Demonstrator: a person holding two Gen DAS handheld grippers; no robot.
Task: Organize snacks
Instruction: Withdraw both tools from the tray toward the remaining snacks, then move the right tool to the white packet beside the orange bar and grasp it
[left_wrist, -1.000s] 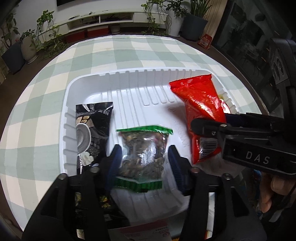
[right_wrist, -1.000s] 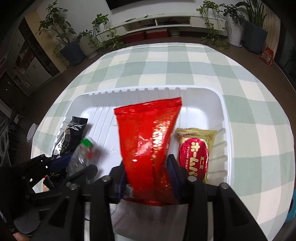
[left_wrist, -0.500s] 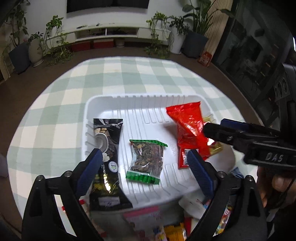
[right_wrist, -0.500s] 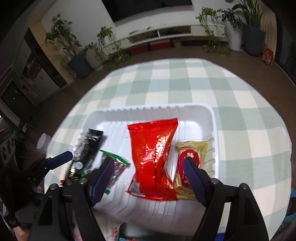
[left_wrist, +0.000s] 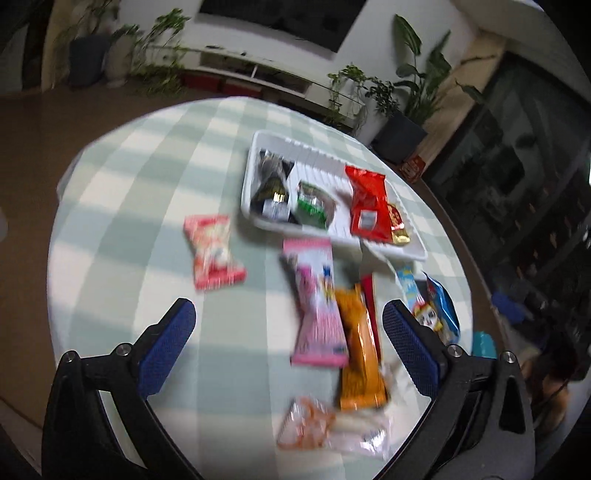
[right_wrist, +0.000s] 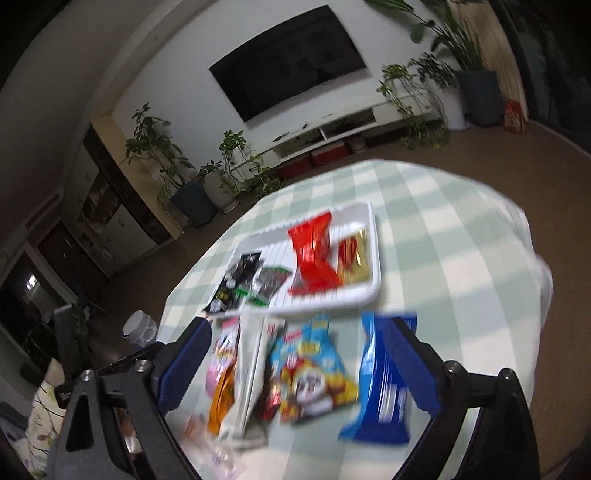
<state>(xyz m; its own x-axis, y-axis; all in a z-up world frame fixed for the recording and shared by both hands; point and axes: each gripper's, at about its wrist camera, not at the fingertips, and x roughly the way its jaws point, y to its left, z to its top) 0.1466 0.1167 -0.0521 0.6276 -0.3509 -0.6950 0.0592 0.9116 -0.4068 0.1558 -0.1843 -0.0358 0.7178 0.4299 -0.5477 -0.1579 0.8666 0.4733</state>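
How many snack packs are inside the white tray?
4, in a row in the white tray: black pack, green-edged clear pack, red pack, gold-and-red pack. None seems hidden.

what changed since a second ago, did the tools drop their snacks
Yes. The left tool let go of the green packet, the right tool the red bag; both pulled back from the tray, jaws opening, nothing between them. All four snacks stayed in the tray.

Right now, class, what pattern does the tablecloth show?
Pale green and white checks on the tablecloth, clearest in the right wrist view.
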